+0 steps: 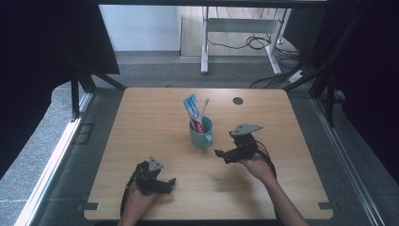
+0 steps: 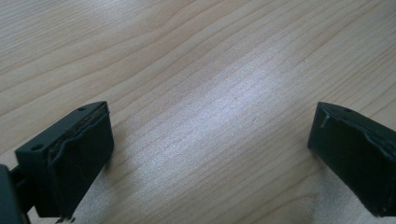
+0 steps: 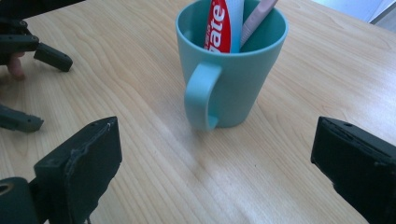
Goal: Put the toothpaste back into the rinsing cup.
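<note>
A teal mug [image 1: 201, 132] [image 3: 229, 70] stands near the middle of the wooden table [image 1: 150, 117], handle toward me. In it stand a red and white toothpaste tube [image 1: 193, 111] [image 3: 224, 23] and a pink toothbrush [image 1: 205, 107] [image 3: 259, 16]. My right gripper [image 1: 220, 156] [image 3: 212, 172] is open, just right of the mug, its jaws pointing at the handle with nothing between them. My left gripper [image 1: 170, 184] [image 2: 210, 149] rests low at the table's front left, open over bare wood [image 2: 205, 84]. The left gripper [image 3: 28, 70] also shows far off in the right gripper view.
A dark round grommet [image 1: 237, 100] sits in the table's far right part. Beyond the table stand a white desk frame [image 1: 205, 47] and floor cables [image 1: 277, 75]. Dark curtains hang at both sides.
</note>
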A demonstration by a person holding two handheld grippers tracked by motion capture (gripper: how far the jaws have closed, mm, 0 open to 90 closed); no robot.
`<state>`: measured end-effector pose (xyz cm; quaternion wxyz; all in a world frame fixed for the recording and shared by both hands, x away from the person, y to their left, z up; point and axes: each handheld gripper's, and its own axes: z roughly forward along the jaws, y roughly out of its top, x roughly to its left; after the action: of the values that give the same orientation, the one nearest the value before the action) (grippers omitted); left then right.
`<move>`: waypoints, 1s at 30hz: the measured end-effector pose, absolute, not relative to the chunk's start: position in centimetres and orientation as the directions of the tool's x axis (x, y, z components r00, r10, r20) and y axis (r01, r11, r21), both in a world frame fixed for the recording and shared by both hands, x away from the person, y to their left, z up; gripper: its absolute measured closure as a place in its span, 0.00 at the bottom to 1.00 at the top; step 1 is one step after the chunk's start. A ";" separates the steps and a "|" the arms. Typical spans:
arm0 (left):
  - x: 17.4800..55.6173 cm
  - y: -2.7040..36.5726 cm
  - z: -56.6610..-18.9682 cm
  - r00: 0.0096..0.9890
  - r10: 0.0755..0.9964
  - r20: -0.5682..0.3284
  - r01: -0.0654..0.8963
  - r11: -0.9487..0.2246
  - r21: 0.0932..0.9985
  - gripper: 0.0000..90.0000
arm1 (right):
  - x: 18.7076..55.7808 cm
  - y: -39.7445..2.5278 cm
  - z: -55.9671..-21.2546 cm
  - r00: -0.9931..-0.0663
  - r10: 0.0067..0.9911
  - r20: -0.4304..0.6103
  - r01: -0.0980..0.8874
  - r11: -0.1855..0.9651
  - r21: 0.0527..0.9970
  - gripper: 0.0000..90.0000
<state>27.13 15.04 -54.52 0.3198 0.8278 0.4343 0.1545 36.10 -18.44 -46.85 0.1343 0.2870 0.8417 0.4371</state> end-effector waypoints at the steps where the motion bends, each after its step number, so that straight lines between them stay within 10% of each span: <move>1: 27.1 15.0 -54.5 0.575 0.818 -0.023 0.621 -0.417 0.664 0.00 | 36.0 -18.6 -46.9 -0.799 0.601 0.024 0.366 0.454 0.812 0.02; 30: 27.1 14.9 -54.5 0.565 0.824 -0.030 0.626 -0.405 0.667 0.00 | 32.9 -23.9 -48.8 -0.742 0.669 0.034 0.411 0.414 0.812 0.02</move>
<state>27.06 14.93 -54.55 0.3223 0.8238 0.4401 0.1541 32.90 -23.94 -48.76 0.1499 0.3263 0.8274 0.4318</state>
